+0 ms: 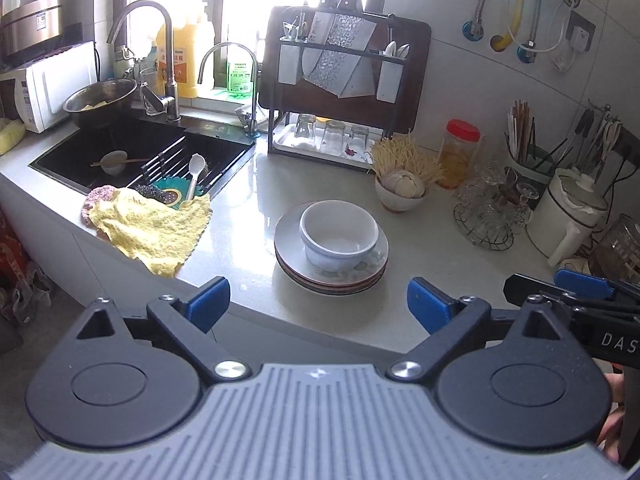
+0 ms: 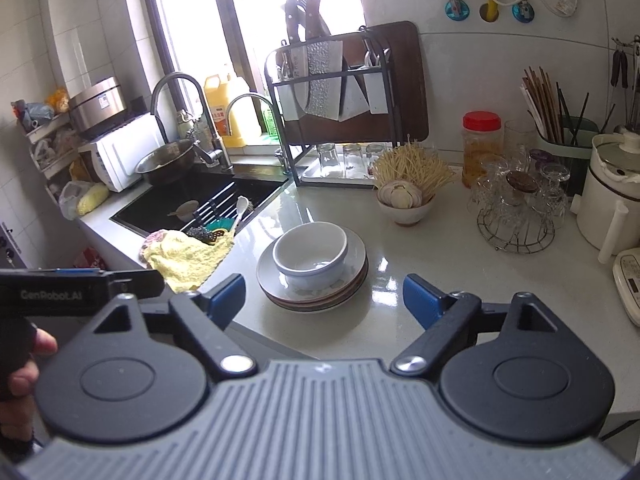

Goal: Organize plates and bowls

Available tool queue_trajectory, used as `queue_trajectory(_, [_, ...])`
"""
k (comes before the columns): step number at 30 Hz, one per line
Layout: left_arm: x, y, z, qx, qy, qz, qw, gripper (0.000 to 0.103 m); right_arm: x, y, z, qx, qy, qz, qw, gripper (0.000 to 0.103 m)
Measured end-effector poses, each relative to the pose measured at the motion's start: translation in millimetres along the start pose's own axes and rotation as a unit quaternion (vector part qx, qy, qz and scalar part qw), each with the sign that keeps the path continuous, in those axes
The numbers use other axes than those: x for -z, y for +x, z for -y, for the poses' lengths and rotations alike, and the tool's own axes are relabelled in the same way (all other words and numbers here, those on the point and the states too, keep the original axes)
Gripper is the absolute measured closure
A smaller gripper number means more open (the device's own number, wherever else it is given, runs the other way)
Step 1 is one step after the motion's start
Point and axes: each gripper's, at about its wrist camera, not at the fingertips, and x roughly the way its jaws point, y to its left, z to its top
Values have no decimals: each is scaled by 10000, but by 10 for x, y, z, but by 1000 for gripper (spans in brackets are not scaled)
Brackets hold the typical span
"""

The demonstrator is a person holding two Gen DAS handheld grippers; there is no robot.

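The white bowl (image 1: 339,235) sits nested on the stack of plates (image 1: 331,280) near the counter (image 1: 420,300) edge, gathered into one pile; the left tool (image 1: 318,304) and right tool (image 2: 324,296) hang released and empty, short of it.

Blown-out window (image 1: 256,4) backlight, fisheye-warped edges

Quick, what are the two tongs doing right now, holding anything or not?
Left tongs: open, holding nothing, short of the stacked plates.
Right tongs: open, holding nothing, also short of the plates.
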Motion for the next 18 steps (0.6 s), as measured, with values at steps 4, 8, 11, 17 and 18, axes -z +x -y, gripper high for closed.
queue_trajectory(4, [-1,0,29,-9,26,16,10000,4,48,-5,-17,74,6,-19,10000,16])
queue_trajectory(8, [21,-2,53,7,52,-7,10000,4,66,-23,-3,41,52,-9,10000,16])
queue_trajectory(11, [36,-14,56,-36,111,-1,9999,4,51,-47,-6,27,56,53,10000,16])
queue_trajectory(17, [76,-17,42,-35,49,-34,10000,4,70,-55,-7,55,71,31,10000,16])
queue_trajectory(18, [81,-18,34,-35,42,-36,10000,4,77,-55,-6,64,70,16,10000,16])
